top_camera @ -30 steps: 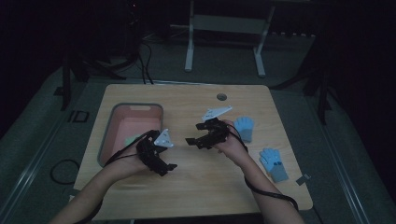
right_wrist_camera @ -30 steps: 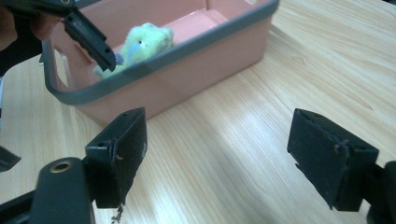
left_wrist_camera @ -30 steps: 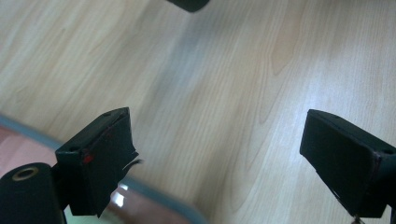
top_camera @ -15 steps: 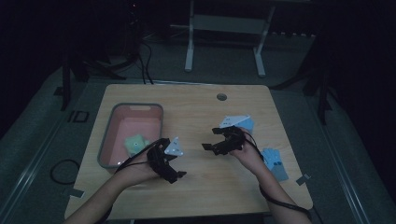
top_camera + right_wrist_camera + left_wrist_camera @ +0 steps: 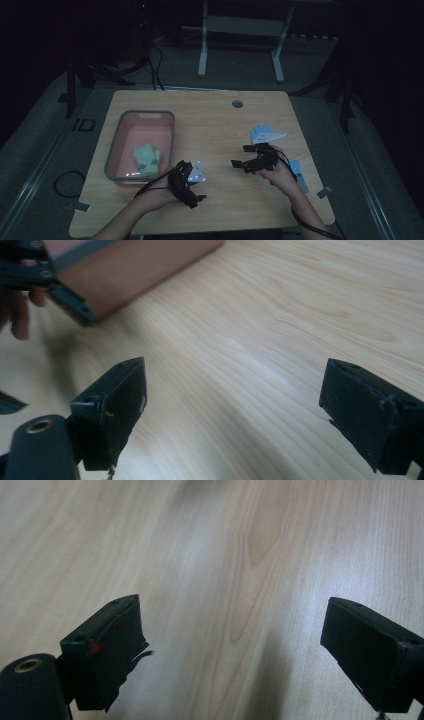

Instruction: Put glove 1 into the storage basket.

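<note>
Dim room, dark floor; wooden table (image 5: pixel 215 120) lit from above, desk frame behind at 12 o'clock.

Item 1. Pink bin (image 5: pixel 141 144), grey rim, at 9 o'clock on the table. Holds one green folded cloth (image 5: pixel 146 156), lying on the bin floor.

Item 2. Light blue cloth (image 5: pixel 262 134), at 2 o'clock from table centre, partly behind the right gripper's grey plate. Loose, flat on the wood.

Item 3. Second light blue cloth (image 5: pixel 299 173), at 4 o'clock, just beside the right wrist, near the table edge.

Item 4. Left gripper (image 5: pixel 235 650), at 7 o'clock, just beside the bin's near corner. Jaws spread wide, nothing between them; bare wood below.

Item 5. Right gripper (image 5: pixel 235 410), at 4 o'clock, jaws spread wide and empty, facing the bin wall and the left hand across the table.

Risks, as judged:
- Both blue cloths lie behind or beside the right hand; a reach made without turning could miss them or catch one layer only.
- The forearm could sweep the cloth at 4 o'clock off the edge.
- Trailing cables may drag a cloth.
- Grippers face each other; crossing paths could bump.
</note>
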### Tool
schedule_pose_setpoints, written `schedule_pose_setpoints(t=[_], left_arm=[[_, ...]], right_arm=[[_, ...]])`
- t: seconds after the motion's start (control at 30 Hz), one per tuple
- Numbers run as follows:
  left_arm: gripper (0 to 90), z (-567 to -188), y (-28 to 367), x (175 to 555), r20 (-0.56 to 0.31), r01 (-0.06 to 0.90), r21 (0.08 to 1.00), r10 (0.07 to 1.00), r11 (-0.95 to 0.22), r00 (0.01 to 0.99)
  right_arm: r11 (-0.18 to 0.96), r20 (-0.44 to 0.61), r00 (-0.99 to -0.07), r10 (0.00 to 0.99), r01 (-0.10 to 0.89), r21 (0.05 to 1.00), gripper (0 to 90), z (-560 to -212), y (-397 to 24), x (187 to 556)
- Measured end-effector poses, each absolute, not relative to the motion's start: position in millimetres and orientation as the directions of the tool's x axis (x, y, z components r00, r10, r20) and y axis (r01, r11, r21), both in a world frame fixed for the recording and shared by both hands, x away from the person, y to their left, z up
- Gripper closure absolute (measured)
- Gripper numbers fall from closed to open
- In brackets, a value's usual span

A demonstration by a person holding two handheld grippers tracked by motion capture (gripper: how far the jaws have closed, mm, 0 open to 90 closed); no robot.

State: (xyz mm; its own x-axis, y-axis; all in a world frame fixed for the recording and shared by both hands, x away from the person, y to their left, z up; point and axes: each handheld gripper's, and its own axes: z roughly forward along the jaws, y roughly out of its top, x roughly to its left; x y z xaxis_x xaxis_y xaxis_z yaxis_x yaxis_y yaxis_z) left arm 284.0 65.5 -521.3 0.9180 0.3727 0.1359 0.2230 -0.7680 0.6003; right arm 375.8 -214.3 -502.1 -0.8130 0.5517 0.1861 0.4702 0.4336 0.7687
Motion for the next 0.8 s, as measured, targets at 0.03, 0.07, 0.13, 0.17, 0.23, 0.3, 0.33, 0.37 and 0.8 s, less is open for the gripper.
schedule_pose_setpoints(t=[0.03, 0.07, 0.13, 0.17, 0.23, 0.3, 0.33, 0.37, 0.8], left_arm=[[10.4, -523.9, 64.2, 283.3, 0.145, 0.215, 0.595, 0.367, -0.775, 0.919], [10.4, -525.8, 63.3, 282.6, 0.156, 0.206, 0.591, 0.361, -0.78, 0.919], [10.5, -530.3, 60.6, 281.4, 0.159, 0.206, 0.582, 0.358, -0.787, 0.92], [10.5, -532.5, 59.7, 281.1, 0.15, 0.212, 0.581, 0.359, -0.786, 0.921], [10.5, -537.0, 58.5, 280.5, 0.146, 0.215, 0.573, 0.357, -0.79, 0.923], [10.5, -539.4, 58.7, 281.0, 0.144, 0.226, 0.57, 0.366, -0.79, 0.919], [10.5, -540.2, 59.1, 281.5, 0.143, 0.231, 0.568, 0.371, -0.79, 0.918], [10.5, -541.0, 59.6, 281.7, 0.138, 0.234, 0.57, 0.373, -0.788, 0.918], [10.4, -553.0, 63.7, 279.0, 0.08, 0.266, 0.582, 0.38, -0.769, 0.922]], right_arm=[[0.446, 0.165, -0.811, 0.561, 0.464, 0.765, 13.7, -503.3, -218.2, 374.9], [0.451, 0.15, -0.808, 0.57, 0.46, 0.765, 13.9, -504.3, -221.5, 374.6], [0.443, 0.136, -0.796, 0.59, 0.461, 0.769, 16.9, -505.8, -229.4, 374.9], [0.442, 0.136, -0.791, 0.597, 0.466, 0.767, 19.5, -506.2, -232.5, 375.3], [0.436, 0.106, -0.773, 0.625, 0.458, 0.774, 21.5, -507.3, -240.7, 376.4], [0.432, 0.092, -0.757, 0.647, 0.464, 0.774, 25.1, -508.1, -250.0, 379.1], [0.43, 0.08, -0.745, 0.662, 0.465, 0.774, 25.4, -508.3, -252.8, 380.1], [0.43, 0.067, -0.733, 0.677, 0.469, 0.771, 25.6, -508.6, -256.8, 381.8], [0.398, 0.025, -0.632, 0.774, 0.517, 0.758, 47.6, -509.3, -296.3, 419.3]])
